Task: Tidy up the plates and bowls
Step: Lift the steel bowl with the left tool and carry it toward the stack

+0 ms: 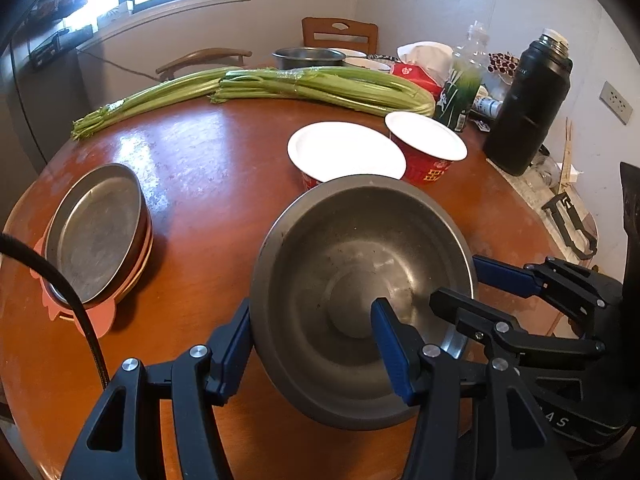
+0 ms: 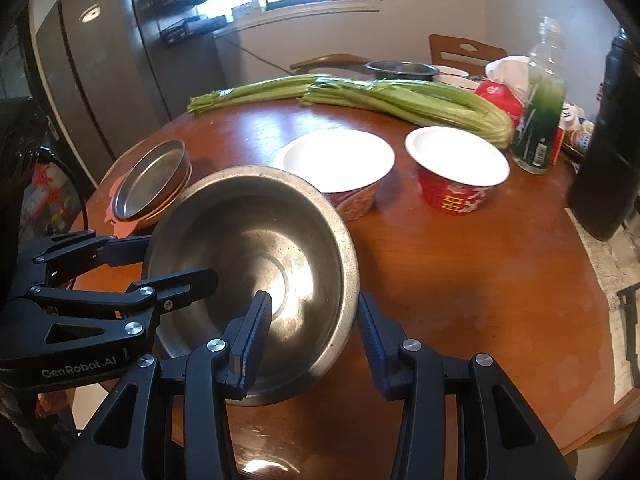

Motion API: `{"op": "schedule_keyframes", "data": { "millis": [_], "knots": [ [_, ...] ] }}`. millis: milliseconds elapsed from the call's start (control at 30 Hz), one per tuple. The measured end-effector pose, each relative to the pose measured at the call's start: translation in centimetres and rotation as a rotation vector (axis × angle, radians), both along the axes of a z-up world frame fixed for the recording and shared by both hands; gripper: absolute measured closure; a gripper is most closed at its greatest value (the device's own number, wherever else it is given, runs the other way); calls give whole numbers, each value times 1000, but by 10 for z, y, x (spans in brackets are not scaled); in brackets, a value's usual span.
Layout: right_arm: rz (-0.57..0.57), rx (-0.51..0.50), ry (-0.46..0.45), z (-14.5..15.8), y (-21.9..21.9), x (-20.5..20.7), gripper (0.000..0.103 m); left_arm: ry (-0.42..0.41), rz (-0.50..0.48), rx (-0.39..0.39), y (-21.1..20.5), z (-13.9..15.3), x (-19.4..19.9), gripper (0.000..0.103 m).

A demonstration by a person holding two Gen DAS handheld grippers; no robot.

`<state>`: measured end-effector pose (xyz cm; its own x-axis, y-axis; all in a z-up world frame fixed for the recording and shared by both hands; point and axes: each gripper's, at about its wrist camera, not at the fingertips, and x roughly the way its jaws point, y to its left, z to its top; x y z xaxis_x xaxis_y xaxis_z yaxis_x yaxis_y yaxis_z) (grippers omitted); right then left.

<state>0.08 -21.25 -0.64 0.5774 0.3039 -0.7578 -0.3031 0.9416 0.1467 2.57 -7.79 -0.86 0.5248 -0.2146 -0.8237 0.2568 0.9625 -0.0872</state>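
The large round stainless-steel bowl is held above the near part of the round reddish-brown wooden table, between the two grippers. It is tilted: its opening faces up and toward the cameras, with the far rim higher than the near rim. Being round, it has no long axis.

The left gripper straddles the bowl's left wall at a narrow opening. One blue pad lies against the outside of the wall and the other sits inside the bowl near its flat bottom. The pads appear to press on the wall.

The right gripper straddles the bowl's right wall in the same manner, also at a narrow opening: one blue pad inside, one outside. In the right wrist view a slight gap seems to show at the outer pad, so whether the pads press cannot be told.

Beyond the bowl stand two red paper bowls with white interiors, upright and side by side. At the left edge of the table lies a stack of shallow metal plates on a pink plate. Long green celery stalks lie across the far side of the table. A black flask stands at the right.
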Motion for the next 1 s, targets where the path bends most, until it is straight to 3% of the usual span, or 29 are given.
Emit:
{"op": "schedule_keyframes", "data": {
  "millis": [500, 1000],
  "knots": [
    [-59, -27, 36, -7, -10, 12, 56, 41, -83, 22, -17, -19, 15, 46],
    [-69, -25, 57, -13, -10, 20, 56, 31, -97, 47, -19, -23, 22, 45]
  ]
}}
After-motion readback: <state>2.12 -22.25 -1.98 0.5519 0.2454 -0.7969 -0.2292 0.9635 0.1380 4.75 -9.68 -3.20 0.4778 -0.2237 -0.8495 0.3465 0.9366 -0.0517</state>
